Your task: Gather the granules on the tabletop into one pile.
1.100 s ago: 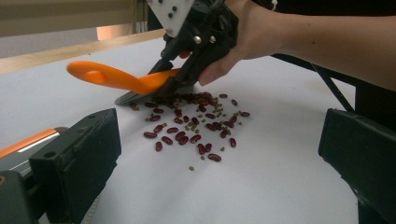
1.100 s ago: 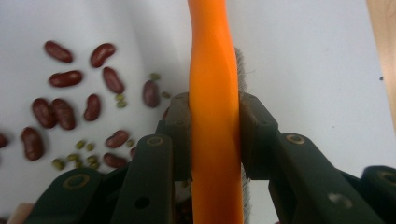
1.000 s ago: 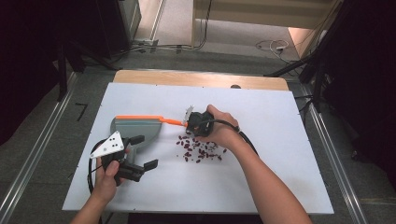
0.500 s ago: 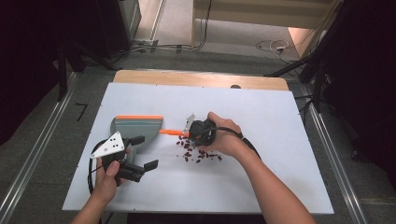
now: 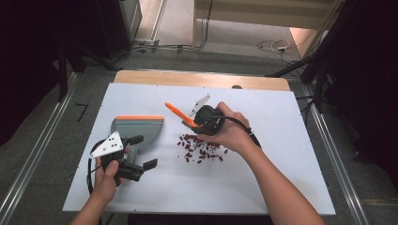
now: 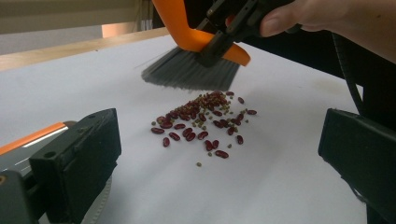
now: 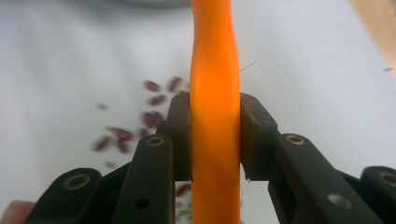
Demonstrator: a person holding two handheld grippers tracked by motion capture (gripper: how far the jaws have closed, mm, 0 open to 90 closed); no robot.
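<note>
While the right gripper (image 5: pixel 202 123) clamps its two black jaws on the orange plastic handle of a small hand brush (image 5: pixel 177 114), the brush hangs tilted above the white table top (image 5: pixel 281 159), its handle slanting up and away toward the far left in the high view; in the right gripper view the orange handle (image 7: pixel 215 116) runs straight up between the two pads, which press on it from both sides; in the left gripper view the brush's grey bristles (image 6: pixel 187 74) hover clear of the surface, just above and behind a loose pile of dark red beans mixed with small greenish grains (image 6: pixel 205 122); the same pile lies on the table just in front of the person's right hand (image 5: pixel 230 133) in the high view, near the middle of the board (image 5: pixel 199 150). To the left of the pile, a grey plastic dustpan with an orange front edge (image 5: pixel 141 129) rests flat on the table; the left gripper (image 5: pixel 141 152) sits just beside the dustpan's near side, held in the left hand (image 5: pixel 105 180), its jaws standing wide apart with nothing pressed between them; whether one jaw touches the dustpan I cannot tell.
</note>
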